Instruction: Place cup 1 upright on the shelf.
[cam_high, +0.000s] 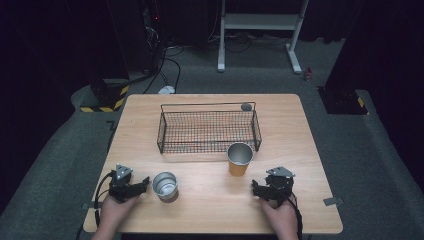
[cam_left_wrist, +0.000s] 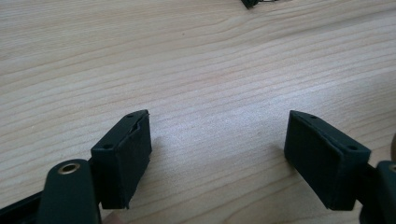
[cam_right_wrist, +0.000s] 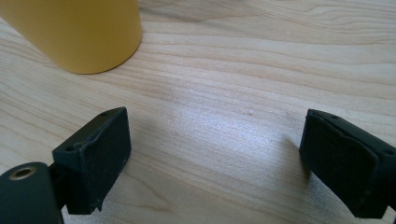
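Observation:
My left gripper (cam_high: 146, 183) rests low on the wooden table (cam_high: 210, 205) near its front left, held by a hand. Its jaws stand apart over bare wood with nothing between them (cam_left_wrist: 219, 140). A short silver metal cup (cam_high: 165, 185) stands upright just to its right. My right gripper (cam_high: 255, 188) sits near the front right, also open over bare wood (cam_right_wrist: 215, 140). An orange cup (cam_high: 239, 160) with a silver inside stands upright just ahead and left of it; its lower wall shows close by in the right gripper view (cam_right_wrist: 79, 32).
A black wire basket (cam_high: 209, 131) stands in the middle of the table behind the cups, with a small grey round thing (cam_high: 246, 106) at its back right corner. Beyond the table are grey carpet, cables and a white stand (cam_high: 260, 30).

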